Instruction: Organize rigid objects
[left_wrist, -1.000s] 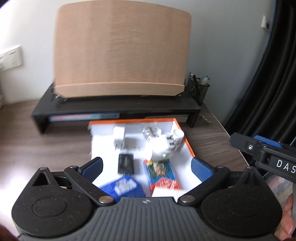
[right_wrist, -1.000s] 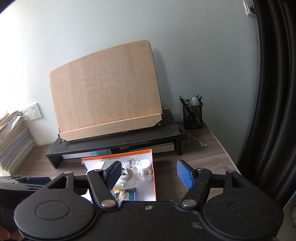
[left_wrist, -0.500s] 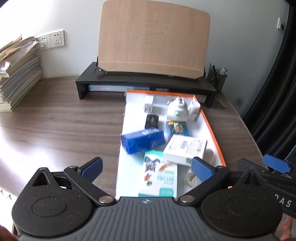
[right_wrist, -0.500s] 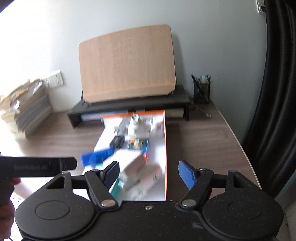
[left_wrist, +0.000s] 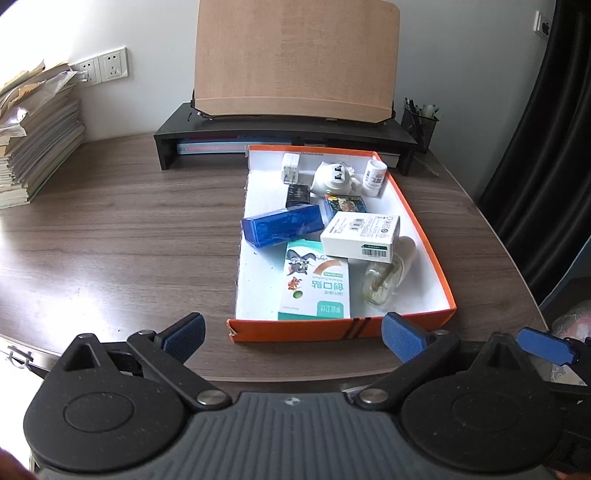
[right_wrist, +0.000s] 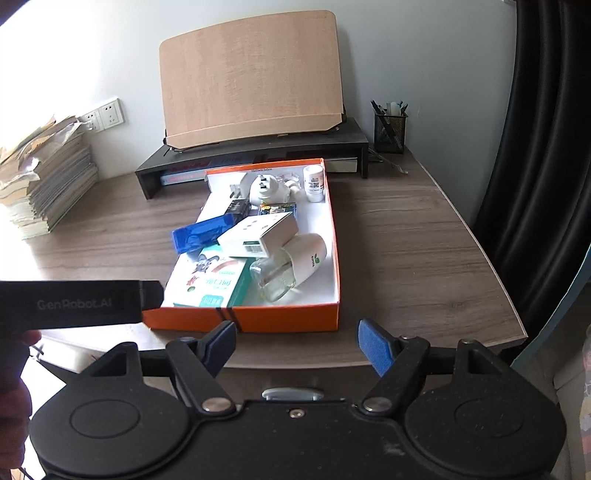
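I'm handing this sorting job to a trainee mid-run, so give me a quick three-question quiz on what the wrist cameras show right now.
1. True or false: the white carton lies flat on the floor of the orange box.
2. Multiple choice: what stands at the box's far right corner? A) the white bottle B) the blue case C) the green carton
3. Short answer: is anything between the fingers of the left gripper or the right gripper?

Key:
1. False; it rests tilted on the glass refill bottle and other items.
2. A
3. No; both are empty, short of the box, and the right one's fingers are opening.
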